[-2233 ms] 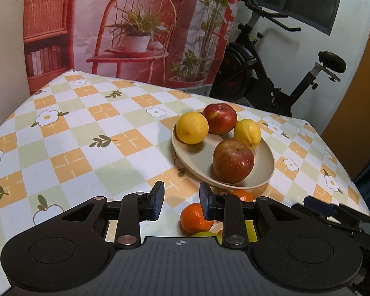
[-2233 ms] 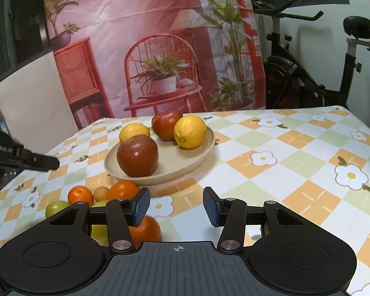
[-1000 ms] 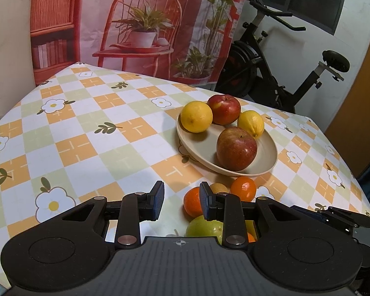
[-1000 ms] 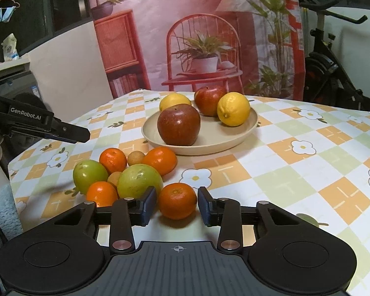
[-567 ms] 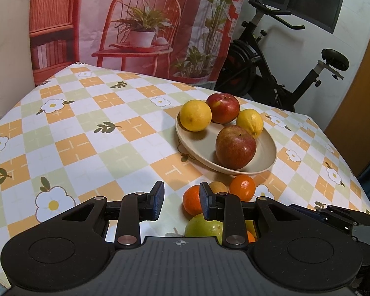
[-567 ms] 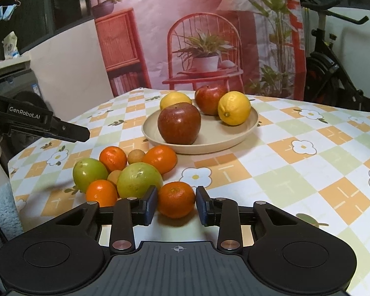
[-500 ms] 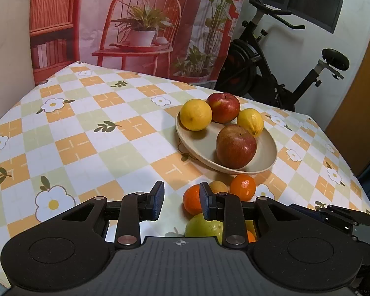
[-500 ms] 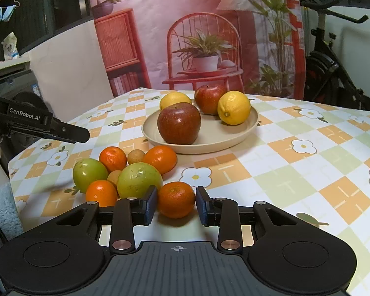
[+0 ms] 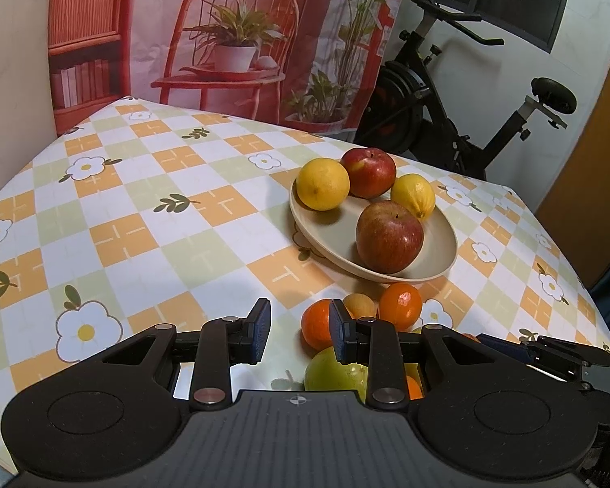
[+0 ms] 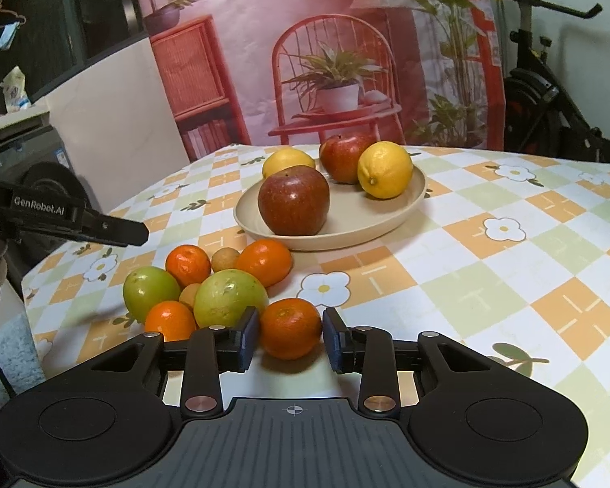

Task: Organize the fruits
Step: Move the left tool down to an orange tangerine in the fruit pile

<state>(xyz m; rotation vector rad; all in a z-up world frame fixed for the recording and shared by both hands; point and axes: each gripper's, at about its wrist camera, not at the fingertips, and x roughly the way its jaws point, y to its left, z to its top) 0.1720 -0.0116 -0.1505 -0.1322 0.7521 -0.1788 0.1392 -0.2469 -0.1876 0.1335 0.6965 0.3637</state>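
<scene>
A beige plate (image 10: 386,219) holds two red apples and two lemons; its rim shows as well in the left wrist view (image 9: 439,260). In front of it lies a loose pile: mandarins, two green fruits (image 10: 227,297) and small brown fruits. My right gripper (image 10: 290,325) is shut on the nearest mandarin (image 10: 290,335), one pad on each side, and the fruit rests on the cloth. My left gripper (image 9: 299,321) is shut with nothing between its pads, above the table to the left of the pile. Its fingers (image 10: 101,227) reach in from the left in the right wrist view.
The table carries a checked orange, green and white cloth (image 9: 142,211), bare to the left of the plate. Behind it hang a printed backdrop (image 10: 337,61) and an exercise bike (image 9: 467,122). The table's edge runs close on the right (image 9: 581,284).
The right gripper came from beside the pile to the front mandarin, and its jaws narrowed onto it. The left gripper drew back a little early on, then held still.
</scene>
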